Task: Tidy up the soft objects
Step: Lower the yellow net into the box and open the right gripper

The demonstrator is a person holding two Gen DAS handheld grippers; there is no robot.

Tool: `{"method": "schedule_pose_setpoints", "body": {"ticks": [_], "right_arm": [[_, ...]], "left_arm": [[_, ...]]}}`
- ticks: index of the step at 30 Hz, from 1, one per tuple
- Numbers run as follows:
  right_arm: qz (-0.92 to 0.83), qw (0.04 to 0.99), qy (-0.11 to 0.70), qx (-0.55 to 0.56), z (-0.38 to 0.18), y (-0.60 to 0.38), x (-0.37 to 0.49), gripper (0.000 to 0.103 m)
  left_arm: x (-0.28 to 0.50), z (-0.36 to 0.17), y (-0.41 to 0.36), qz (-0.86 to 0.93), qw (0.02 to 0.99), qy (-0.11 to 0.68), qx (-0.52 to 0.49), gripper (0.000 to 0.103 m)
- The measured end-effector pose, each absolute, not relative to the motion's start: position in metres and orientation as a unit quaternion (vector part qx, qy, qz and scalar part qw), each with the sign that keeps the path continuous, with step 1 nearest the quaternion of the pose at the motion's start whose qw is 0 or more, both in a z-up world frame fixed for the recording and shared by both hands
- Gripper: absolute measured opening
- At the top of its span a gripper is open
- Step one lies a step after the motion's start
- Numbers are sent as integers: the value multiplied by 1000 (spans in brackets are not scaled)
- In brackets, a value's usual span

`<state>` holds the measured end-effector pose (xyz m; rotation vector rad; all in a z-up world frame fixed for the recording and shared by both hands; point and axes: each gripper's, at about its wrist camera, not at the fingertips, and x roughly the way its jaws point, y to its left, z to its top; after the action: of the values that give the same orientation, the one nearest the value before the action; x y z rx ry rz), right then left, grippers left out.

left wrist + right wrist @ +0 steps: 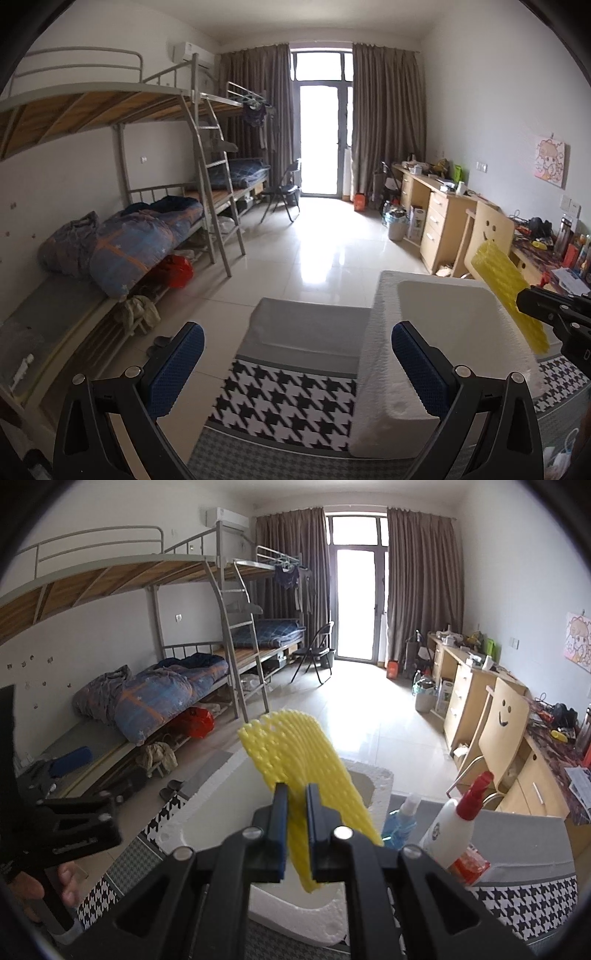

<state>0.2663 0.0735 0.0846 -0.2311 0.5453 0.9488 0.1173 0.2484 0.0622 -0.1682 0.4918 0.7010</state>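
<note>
Right gripper (296,805): jaws nearly closed, clamped on yellow foam net (295,753). Net stands up and tilts away from the pads, lower end hanging below them, held over white foam box (373,775).

Left gripper (297,363): jaws wide apart, nothing between the blue pads (175,363). Right pad sits just in front of the box's near-left wall; contact can't be told. A hand (55,882) grips its handle, seen at left edge of right wrist view.

White foam box: open top, on houndstooth cloth (280,402), w/ a white lid-like panel (306,325) just beside its left wall.

Beside box, right: blue spray bottle (400,819); white bottle w/ red nozzle (458,819), tilted.

Bkgd: bunk bed (122,110) w/ blue quilt (136,243) along left wall; wooden desk (439,206) along right wall; chair w/ smiley face (506,720); folding chair (282,190) near glass door (319,140); brown curtains (388,107).
</note>
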Motion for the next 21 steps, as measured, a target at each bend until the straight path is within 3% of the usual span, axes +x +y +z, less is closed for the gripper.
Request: {"method": "schedule_pose_setpoints", "body": {"ticks": [21], "right_arm": [[442,835,304,-118,64,98,276,12]], "left_arm": [[93,49,263,359,899,234,-93,102]]}}
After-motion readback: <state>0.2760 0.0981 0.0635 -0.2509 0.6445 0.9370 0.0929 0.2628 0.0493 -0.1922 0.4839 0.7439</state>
